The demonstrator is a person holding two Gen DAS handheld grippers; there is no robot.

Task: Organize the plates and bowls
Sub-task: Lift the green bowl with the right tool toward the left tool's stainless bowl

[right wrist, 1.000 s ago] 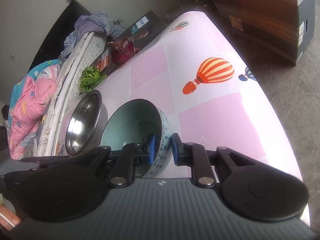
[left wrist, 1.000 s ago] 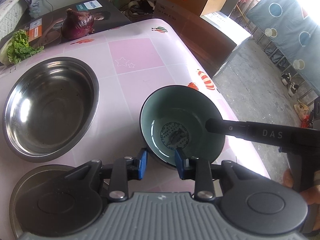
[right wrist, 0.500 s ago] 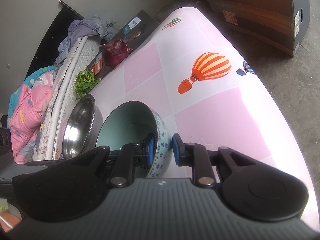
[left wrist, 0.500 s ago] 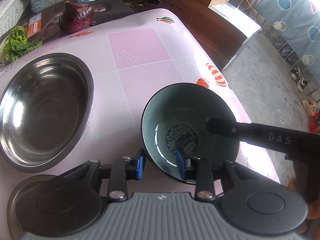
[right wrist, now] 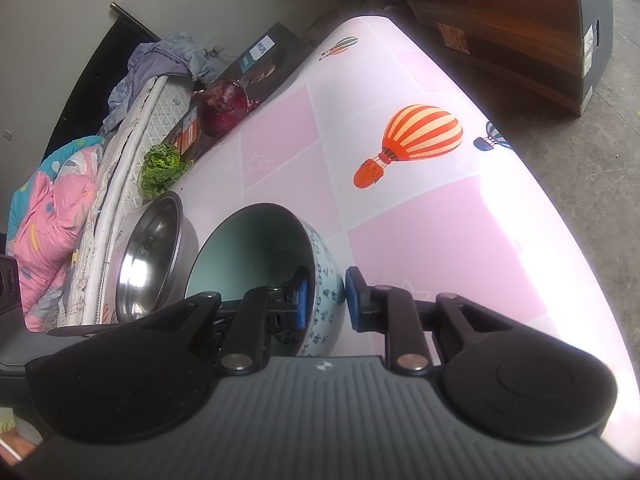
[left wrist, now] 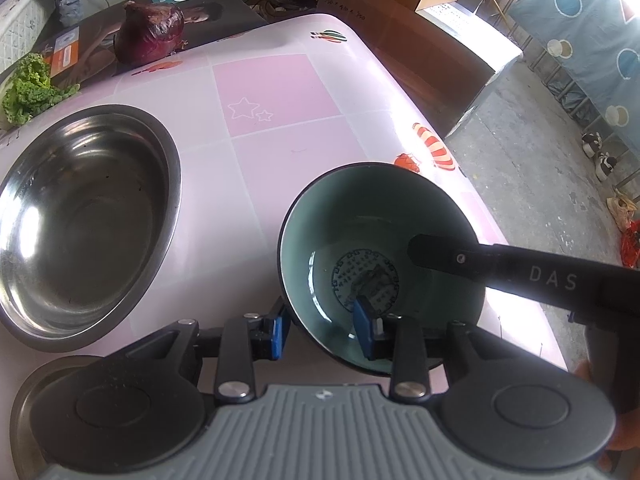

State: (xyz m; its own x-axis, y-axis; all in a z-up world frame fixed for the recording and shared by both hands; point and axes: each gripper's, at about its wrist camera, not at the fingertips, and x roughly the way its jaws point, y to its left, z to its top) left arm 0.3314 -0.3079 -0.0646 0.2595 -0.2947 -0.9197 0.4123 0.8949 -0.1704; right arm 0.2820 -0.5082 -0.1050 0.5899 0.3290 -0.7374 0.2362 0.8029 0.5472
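A green-glazed ceramic bowl with blue writing on its outer wall is held up over the pink table. My left gripper straddles its near rim, one pad inside and one outside, jaws still apart. My right gripper straddles the opposite rim with a gap showing at its outer pad. A large steel bowl sits on the table to the left; it also shows in the right wrist view. A steel plate lies under my left gripper.
A red onion and lettuce lie at the table's far side by a dark box. Cardboard boxes stand on the floor beyond the table's right edge. A bed with blankets lies beyond the table's other side.
The green bowl has tilted and moved toward my left gripper, whose right pad is now inside the rim. My right gripper's jaws have opened a little wider around the wall.
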